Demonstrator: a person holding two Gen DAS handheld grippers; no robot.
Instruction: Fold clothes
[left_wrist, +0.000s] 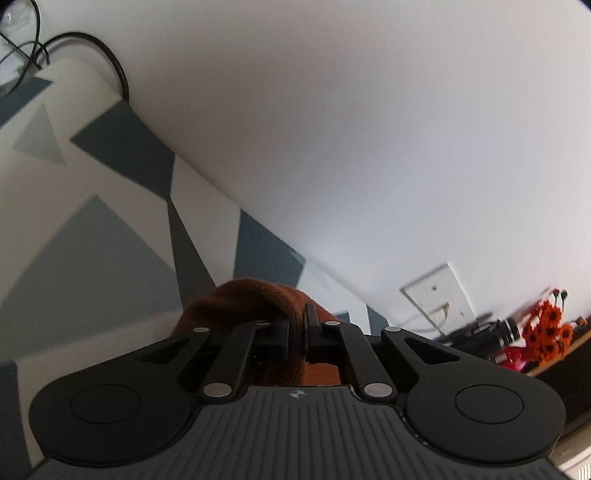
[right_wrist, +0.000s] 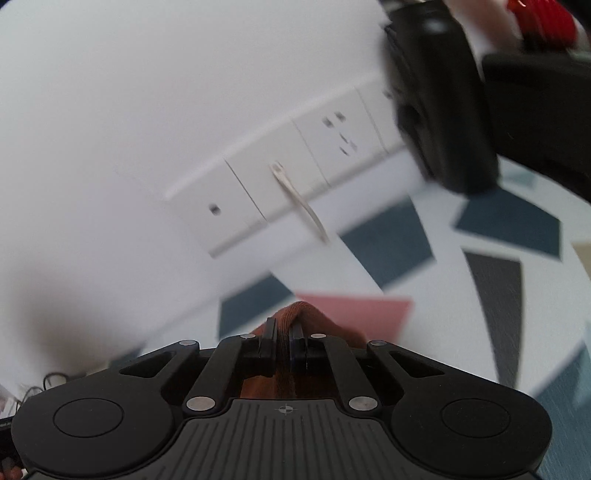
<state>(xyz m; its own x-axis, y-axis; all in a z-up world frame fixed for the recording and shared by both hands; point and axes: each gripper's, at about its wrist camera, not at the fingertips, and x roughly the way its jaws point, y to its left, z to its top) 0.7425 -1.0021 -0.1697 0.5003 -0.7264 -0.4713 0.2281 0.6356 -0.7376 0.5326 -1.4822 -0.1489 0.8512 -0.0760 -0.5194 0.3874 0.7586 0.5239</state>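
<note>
A rust-brown garment (left_wrist: 236, 306) bulges up between the fingers of my left gripper (left_wrist: 295, 332), which is shut on a fold of it. In the right wrist view the same brown cloth (right_wrist: 306, 314) is pinched in my right gripper (right_wrist: 282, 343), also shut on it. Both grippers are raised and tilted toward the white wall, so most of the garment is hidden below the gripper bodies. The other gripper (right_wrist: 443, 110) shows as a blurred black body at the upper right of the right wrist view.
A surface with a grey, blue and pink geometric pattern (left_wrist: 92, 240) (right_wrist: 388, 243) runs along the white wall. Wall sockets (right_wrist: 280, 177) (left_wrist: 439, 295) with a plugged cable sit just above it. Orange flowers (left_wrist: 546, 328) and dark items stand at the right; black cables (left_wrist: 92, 48) at upper left.
</note>
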